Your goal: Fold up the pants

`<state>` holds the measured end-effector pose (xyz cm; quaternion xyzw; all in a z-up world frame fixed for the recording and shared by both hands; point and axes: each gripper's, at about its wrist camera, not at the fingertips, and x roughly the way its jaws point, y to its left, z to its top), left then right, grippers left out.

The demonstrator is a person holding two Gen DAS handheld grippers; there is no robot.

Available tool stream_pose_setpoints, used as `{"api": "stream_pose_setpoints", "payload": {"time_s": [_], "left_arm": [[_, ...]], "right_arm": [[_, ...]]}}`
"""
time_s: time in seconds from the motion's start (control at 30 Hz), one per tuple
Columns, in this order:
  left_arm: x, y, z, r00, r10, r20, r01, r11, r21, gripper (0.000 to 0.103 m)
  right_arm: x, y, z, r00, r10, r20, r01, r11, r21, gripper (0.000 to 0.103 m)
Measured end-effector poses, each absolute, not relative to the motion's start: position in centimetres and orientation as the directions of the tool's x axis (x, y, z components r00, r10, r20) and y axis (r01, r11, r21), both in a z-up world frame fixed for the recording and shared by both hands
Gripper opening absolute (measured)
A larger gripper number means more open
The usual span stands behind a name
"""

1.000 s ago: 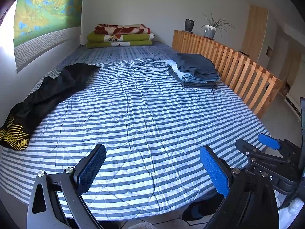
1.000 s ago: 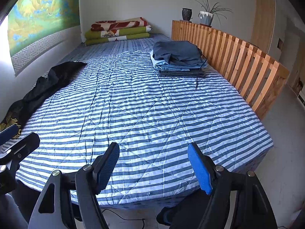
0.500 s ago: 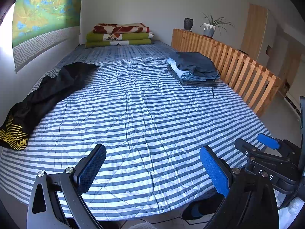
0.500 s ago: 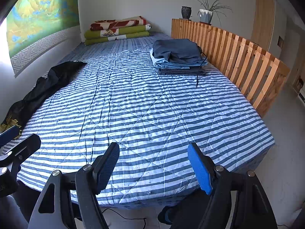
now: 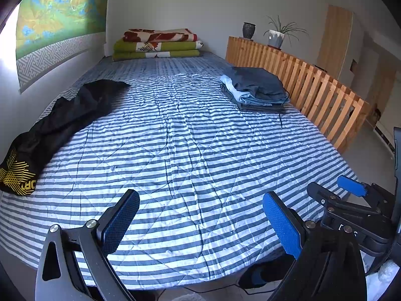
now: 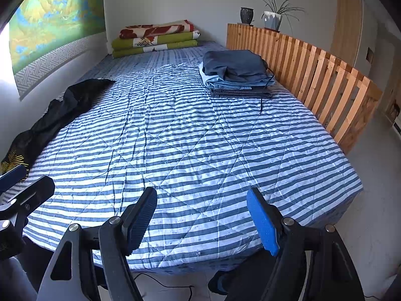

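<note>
Both grippers hover over striped bed [image 5: 190, 150], fingers spread, nothing held.
Black pants [image 5: 62, 118] at 9 o'clock; folded stack [image 5: 255, 87] at 1 o'clock; L gripper [image 5: 200, 223], R gripper [image 6: 203, 215].

Bed cover [image 5: 190, 135] is blue-and-white striped, pants [image 5: 62, 118] black with a yellow line print, folded stack [image 6: 235, 72] navy, light blue and grey.

yellow lettering on the black pants [image 5: 18, 178] is cut off at the left edge; bottom garment in the folded stack [image 6: 240, 92] mostly buried
</note>
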<state>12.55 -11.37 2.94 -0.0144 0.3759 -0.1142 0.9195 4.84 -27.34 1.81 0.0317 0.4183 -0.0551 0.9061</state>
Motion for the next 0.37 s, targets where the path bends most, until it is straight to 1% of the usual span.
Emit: {"api": "stream_pose_setpoints", "payload": {"time_s": [0.37], "left_arm": [[12.93, -11.08, 2.44, 0.688, -0.225, -0.69, 0.197, 0.973, -0.121, 0.1]], "right_arm": [[5.11, -26.99, 1.32, 0.636, -0.067, -0.769, 0.117, 0.993, 0.01, 0.07]]}}
